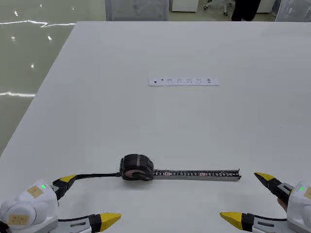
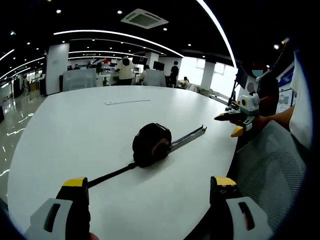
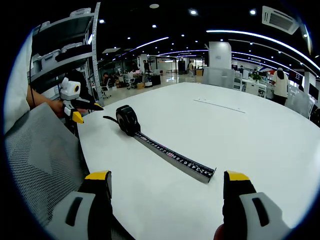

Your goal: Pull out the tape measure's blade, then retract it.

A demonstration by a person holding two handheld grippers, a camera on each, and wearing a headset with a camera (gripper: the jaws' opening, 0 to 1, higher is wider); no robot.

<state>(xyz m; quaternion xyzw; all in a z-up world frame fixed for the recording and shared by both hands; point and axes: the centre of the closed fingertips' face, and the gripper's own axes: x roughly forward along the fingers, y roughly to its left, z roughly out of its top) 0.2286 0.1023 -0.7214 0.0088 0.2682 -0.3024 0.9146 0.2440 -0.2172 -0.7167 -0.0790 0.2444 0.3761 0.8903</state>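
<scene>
A black tape measure (image 1: 136,168) lies on the white table (image 1: 160,121), its blade (image 1: 197,174) pulled out to the right and lying flat. A black strap (image 1: 97,175) trails left from the case. My left gripper (image 1: 90,200) is open at the lower left, its upper tip near the strap's end. My right gripper (image 1: 252,197) is open at the lower right, just right of the blade's end hook. In the left gripper view the tape measure (image 2: 151,144) sits ahead of the open jaws. In the right gripper view the blade (image 3: 175,159) runs toward the open jaws.
A flat white power strip (image 1: 183,81) lies further back on the table. The table's left edge (image 1: 43,82) borders a shiny floor. People and shelving stand in the background. The near edge of the table lies just below the grippers.
</scene>
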